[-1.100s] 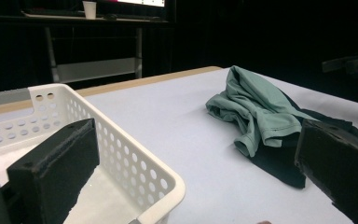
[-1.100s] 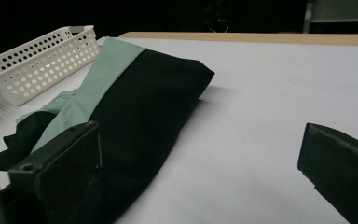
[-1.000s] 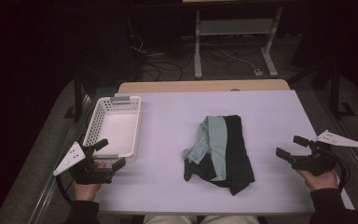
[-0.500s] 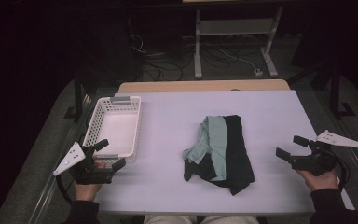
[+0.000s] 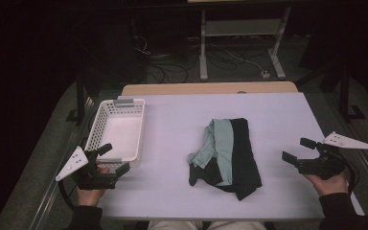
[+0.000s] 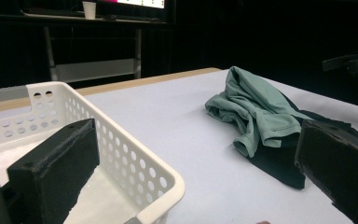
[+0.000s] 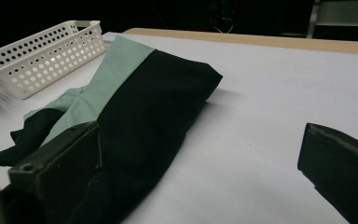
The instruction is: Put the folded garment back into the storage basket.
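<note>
So the clothes pile (image 5: 227,155) is sitting about mid-counter, slightly toward my right side: a black garment (image 5: 243,153) folded into a long slab with a pale green one (image 5: 219,148) draped over its left half and bunching up at the near end. Its long axis runs near-to-far across the counter (image 5: 172,115), tidy folded edge pointing away from me, messy loose ends pointing back at me. White perforated basket (image 5: 116,128) is off to the left, empty (as far as I can see into it). My left gripper (image 5: 106,164) sits just off the basket's near corner, fingers spread, nothing in them; right gripper (image 5: 301,153) is parked well right of the pile, fingers also spread and empty. What worries me: the green piece is only lying loose on top, so pinching one layer could drag it off and undo the fold, or slide the whole stack on the smooth counter.
</note>
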`<action>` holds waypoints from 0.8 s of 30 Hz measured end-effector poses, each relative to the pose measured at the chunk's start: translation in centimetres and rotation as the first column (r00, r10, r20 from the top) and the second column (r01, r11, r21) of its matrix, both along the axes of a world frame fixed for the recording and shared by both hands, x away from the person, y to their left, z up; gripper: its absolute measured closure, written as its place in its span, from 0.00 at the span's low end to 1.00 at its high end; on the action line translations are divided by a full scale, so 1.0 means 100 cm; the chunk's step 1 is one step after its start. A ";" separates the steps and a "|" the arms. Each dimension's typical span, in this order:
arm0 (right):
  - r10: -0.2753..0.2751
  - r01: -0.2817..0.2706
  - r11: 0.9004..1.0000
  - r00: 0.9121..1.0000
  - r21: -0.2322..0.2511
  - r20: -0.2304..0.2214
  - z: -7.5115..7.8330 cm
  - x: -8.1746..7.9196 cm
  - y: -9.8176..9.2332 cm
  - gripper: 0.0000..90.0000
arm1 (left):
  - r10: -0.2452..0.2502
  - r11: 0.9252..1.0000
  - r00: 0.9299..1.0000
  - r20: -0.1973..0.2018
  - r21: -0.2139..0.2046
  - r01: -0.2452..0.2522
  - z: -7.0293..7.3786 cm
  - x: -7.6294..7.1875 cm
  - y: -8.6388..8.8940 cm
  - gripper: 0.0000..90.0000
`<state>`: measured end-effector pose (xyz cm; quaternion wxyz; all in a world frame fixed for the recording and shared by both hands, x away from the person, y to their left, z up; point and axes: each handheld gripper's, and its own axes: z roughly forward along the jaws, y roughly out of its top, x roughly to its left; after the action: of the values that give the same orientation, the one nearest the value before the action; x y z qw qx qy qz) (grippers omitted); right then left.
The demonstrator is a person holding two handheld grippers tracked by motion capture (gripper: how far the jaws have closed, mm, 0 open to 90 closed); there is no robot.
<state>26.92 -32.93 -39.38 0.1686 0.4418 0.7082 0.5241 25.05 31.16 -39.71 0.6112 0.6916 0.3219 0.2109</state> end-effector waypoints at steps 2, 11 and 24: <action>0.004 -0.004 1.000 1.000 -0.006 0.002 0.002 0.001 0.001 0.00 | 0.002 1.000 1.000 0.001 -0.002 -0.002 0.000 0.000 0.000 0.00; 0.020 -0.020 1.000 1.000 -0.016 0.000 0.012 0.005 0.005 0.00 | 0.010 1.000 1.000 0.004 0.000 -0.010 0.000 -0.001 0.001 0.00; 0.051 -0.052 0.998 0.999 -0.028 -0.013 0.024 0.017 0.012 0.00 | 0.013 1.000 1.000 0.006 0.001 -0.013 -0.001 -0.001 0.001 0.00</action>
<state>28.62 -31.70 -36.94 0.1571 0.4241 0.7278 0.5155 24.93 31.27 -39.77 0.6104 0.6892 0.3245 0.2172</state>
